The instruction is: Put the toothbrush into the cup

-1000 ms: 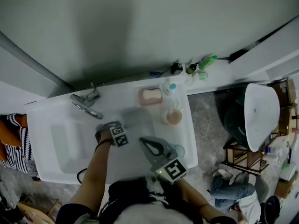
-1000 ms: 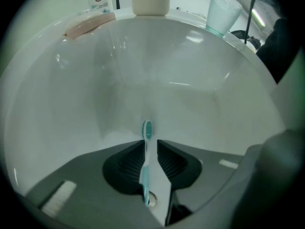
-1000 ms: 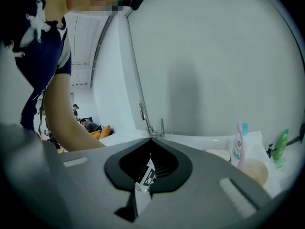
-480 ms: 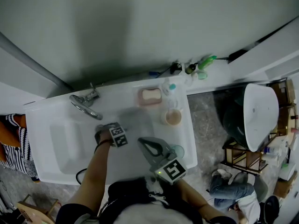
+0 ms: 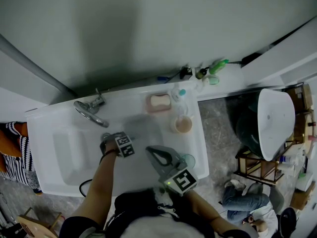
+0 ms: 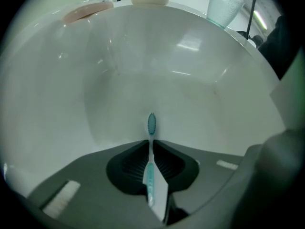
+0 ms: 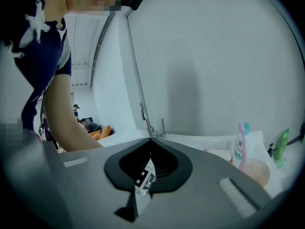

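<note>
White sink counter (image 5: 44, 128) under a plain grey wall fills the head view, with a chrome faucet (image 5: 90, 110) at the back left of the basin. Along the back right stand a pink soap dish (image 5: 160, 101) and a round beige cup (image 5: 184, 125). The left gripper (image 5: 121, 142) hangs over the middle of the basin. The right gripper (image 5: 150, 151) lies just beside it, nearer the person, and partly covers a clear green-tinted plastic cup (image 5: 189, 159) on the counter's right edge.

In the left gripper view the left gripper (image 6: 151, 142) has its jaws clamped on a slim teal-and-white toothbrush (image 6: 150, 166). The bristled head sticks out past the tips over the white basin. The clear cup (image 6: 224, 6) stands well apart on the far rim at upper right, with the soap dish (image 6: 88, 11) at upper left.

In the right gripper view the right gripper (image 7: 150, 138) has its jaws drawn together, the tips meeting with nothing held. A marker cube (image 7: 144, 176) shows through the hollow behind the tips. Beyond are the faucet (image 7: 151, 124), a bare arm (image 7: 66, 113) at left and the beige cup (image 7: 257, 171) at right.
</note>
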Motion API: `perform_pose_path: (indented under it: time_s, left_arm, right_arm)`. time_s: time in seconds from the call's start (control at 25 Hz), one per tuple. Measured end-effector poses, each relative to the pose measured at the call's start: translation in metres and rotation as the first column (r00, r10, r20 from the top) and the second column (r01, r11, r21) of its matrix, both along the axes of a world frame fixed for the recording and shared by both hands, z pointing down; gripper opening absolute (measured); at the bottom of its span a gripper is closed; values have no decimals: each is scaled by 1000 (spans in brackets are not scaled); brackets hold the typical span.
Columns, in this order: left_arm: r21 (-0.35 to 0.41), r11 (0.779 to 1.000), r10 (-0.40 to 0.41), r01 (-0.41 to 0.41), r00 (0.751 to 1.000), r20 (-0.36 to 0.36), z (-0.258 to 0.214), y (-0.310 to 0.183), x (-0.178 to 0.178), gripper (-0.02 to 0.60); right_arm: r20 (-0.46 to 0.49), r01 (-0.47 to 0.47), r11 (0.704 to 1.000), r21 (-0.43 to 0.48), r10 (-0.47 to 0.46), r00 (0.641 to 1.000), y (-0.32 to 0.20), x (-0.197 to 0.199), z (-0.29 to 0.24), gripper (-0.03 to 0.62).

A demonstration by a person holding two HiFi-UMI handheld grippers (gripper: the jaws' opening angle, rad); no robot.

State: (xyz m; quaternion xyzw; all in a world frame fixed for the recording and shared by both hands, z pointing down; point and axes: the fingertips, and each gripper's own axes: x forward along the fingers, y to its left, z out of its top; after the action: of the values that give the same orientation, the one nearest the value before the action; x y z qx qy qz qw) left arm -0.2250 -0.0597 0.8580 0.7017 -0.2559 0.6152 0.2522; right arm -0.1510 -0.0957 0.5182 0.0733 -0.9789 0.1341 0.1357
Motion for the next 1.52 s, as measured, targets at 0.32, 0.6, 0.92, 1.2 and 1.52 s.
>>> perform_pose_path:
  time_s: [0.32,0.6,0.92,1.2,1.52]
  left_arm:
    - [26,999,-28,28,999,-21,-7,-2,2,31]
    - [57,997,-50,52,998,-31,-23,-4,1,31]
    - [95,992,-80,83,996,-36,-43,-4,1,31]
    - [146,984,-97,101,995,-37,-64,-1,6,31]
    - [194,973,-123,128,992,-38,-87,9,13,31]
  right_arm:
    - [12,-1,1000,10,1,1000,0,0,-3,2]
    - [31,6,1000,20,-6,1000,5,-2,-10,2]
    - [44,14,999,39,-16,999,12,2,-18,2]
    - [60,17,998,57,-20,998,20,9,-27,2]
    - [82,19,995,94,-26,996,35,19,-39,2]
